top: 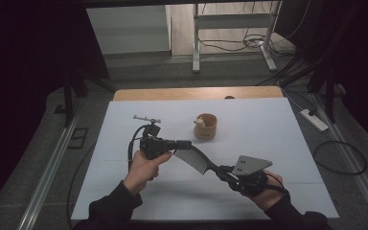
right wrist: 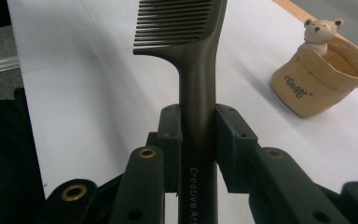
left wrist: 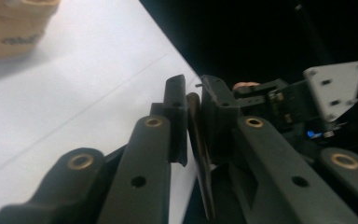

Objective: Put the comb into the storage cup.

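We see a white table (top: 278,143) in a dim room, a tan bear cup (top: 205,126) toward its far edge. Above the table's middle, our right gripper (top: 220,170) and left gripper (top: 187,143) both clamp the dark comb (top: 194,160).

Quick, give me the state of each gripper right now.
Left gripper: shut on the toothed end of the comb.
Right gripper: shut on the comb's handle.

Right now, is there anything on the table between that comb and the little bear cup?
Nothing visible. Both grippers, left and right, hold the comb above the white table, and the stretch up to the bear cup looks bare.
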`<control>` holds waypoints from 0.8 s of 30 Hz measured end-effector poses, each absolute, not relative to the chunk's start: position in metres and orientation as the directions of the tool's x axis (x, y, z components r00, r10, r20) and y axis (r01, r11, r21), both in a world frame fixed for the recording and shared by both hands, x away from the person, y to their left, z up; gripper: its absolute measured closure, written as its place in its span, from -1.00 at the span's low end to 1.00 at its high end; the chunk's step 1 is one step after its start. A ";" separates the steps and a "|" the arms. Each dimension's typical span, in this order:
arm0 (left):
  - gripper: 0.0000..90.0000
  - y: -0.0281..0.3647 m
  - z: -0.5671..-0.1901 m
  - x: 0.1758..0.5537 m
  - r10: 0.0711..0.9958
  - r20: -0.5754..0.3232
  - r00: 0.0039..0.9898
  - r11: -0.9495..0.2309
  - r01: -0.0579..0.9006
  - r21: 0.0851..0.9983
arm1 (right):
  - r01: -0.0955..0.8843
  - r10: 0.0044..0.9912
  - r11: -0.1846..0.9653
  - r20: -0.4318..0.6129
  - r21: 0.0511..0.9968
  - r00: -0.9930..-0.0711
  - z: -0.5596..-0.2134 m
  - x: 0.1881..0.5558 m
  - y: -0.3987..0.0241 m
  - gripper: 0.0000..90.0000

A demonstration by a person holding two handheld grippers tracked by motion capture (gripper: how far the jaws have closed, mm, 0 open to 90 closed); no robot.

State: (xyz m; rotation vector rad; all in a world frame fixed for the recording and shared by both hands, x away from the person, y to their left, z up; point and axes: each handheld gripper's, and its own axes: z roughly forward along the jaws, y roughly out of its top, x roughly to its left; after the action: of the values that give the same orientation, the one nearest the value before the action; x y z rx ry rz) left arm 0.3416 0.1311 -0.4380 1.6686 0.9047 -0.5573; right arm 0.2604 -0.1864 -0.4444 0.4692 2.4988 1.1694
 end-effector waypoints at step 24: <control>0.87 0.129 -0.433 0.338 0.259 -0.750 0.609 -0.092 0.788 0.608 | 0.162 0.450 0.604 -0.167 0.780 -0.877 -0.446 0.265 -0.187 0.36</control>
State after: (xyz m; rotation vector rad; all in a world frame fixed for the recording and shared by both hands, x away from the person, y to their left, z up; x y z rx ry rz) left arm 0.3379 0.1289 -0.4325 1.6504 0.8807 -0.5566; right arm 0.2647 -0.1872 -0.4459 0.4937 2.4865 1.1588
